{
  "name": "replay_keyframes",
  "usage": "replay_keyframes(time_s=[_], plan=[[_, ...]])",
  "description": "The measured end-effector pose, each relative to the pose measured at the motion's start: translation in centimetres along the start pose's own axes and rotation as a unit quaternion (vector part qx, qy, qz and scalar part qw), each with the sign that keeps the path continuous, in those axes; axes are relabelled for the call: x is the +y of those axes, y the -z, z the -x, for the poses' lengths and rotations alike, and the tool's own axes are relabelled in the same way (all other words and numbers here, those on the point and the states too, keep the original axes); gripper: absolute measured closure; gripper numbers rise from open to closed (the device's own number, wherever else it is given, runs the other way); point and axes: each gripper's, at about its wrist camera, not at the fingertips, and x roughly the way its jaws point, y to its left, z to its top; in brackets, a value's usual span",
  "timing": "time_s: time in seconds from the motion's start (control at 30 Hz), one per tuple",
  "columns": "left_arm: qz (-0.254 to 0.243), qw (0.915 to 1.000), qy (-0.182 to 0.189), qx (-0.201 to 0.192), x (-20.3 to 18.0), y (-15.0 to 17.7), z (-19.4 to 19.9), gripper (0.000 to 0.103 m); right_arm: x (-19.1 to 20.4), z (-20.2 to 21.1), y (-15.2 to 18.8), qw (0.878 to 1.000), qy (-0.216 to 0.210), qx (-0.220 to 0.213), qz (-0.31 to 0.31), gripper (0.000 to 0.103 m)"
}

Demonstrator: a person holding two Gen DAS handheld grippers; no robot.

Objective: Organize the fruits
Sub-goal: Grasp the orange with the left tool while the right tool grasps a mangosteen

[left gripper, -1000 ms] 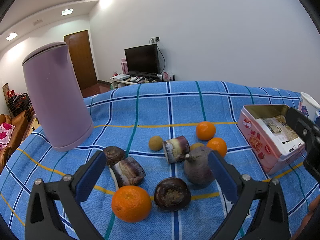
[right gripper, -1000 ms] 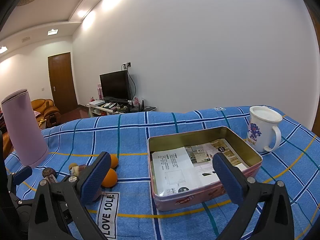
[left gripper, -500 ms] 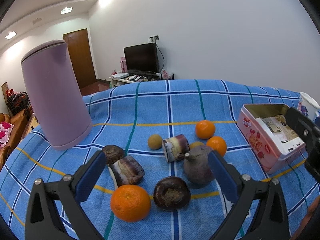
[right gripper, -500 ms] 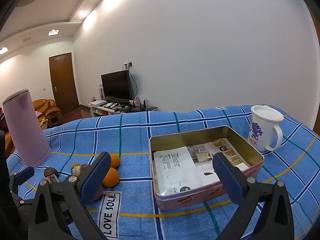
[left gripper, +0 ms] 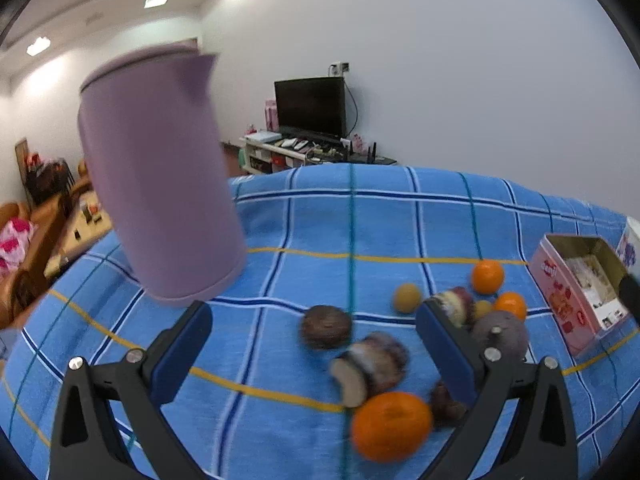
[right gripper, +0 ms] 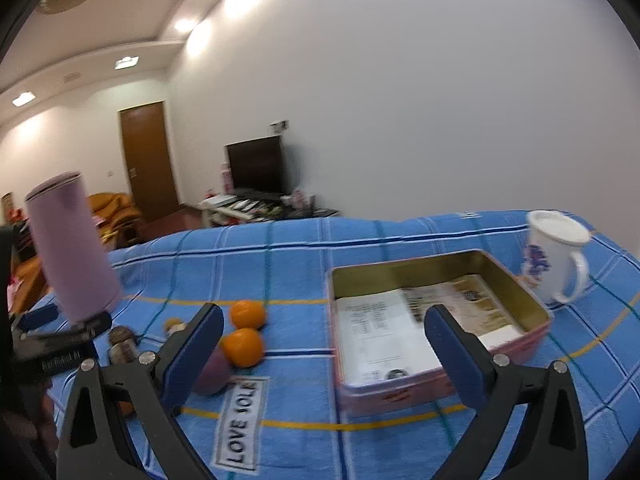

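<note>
My left gripper [left gripper: 316, 344] is open above the blue checked cloth. A dark round fruit [left gripper: 326, 327] and a cut purple piece [left gripper: 370, 364] lie between its fingers, untouched. A large orange [left gripper: 390, 426] sits nearest the camera. Further right are a small yellow fruit [left gripper: 407, 298], a purple fruit [left gripper: 500, 336] and two oranges [left gripper: 487, 277]. My right gripper [right gripper: 324, 340] is open, its jaws closing with nothing between the pads. It faces the open pink tin [right gripper: 408, 268], with two oranges [right gripper: 243, 347] to its left.
A tall purple jug [left gripper: 160, 176] stands at the back left of the cloth, also the jug [right gripper: 74, 256] in the right wrist view. A white mug [right gripper: 556, 256] stands right of the tin. Printed paper lines the tin's bottom. The table's left edge drops toward a sofa.
The left gripper has swung left: the fruits now sit to the right in its view and the jug nearer the middle. The right gripper's jaws have narrowed slightly and its view has tilted.
</note>
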Motion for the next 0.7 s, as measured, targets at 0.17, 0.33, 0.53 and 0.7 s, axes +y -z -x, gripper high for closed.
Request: replay_keyframes(time_s=[0.17, 0.33, 0.53, 0.7], plan=[[-0.012, 0.9968, 0.066, 0.044, 1.0, 0.7, -0.3, 0.005, 1.7, -2.3, 0.8, 0.994, -0.081, 0.071, 0.012, 0.030], [-0.039, 0.9793, 0.171, 0.101, -0.2, 1.8, -0.5, 0.009, 2.9, -3.0, 1.2, 0.987, -0.128, 0.094, 0.012, 0.030], [-0.120, 0.9723, 0.156, 0.126, -3.5, 3.3, -0.4, 0.025, 4.0, -3.2, 2.0, 0.977, -0.174, 0.121, 0.009, 0.030], [-0.108, 0.9719, 0.155, 0.141, -3.4, 3.4, -1.3, 0.036, 4.9, -3.4, 2.4, 0.967, -0.213, 0.143, 0.008, 0.030]])
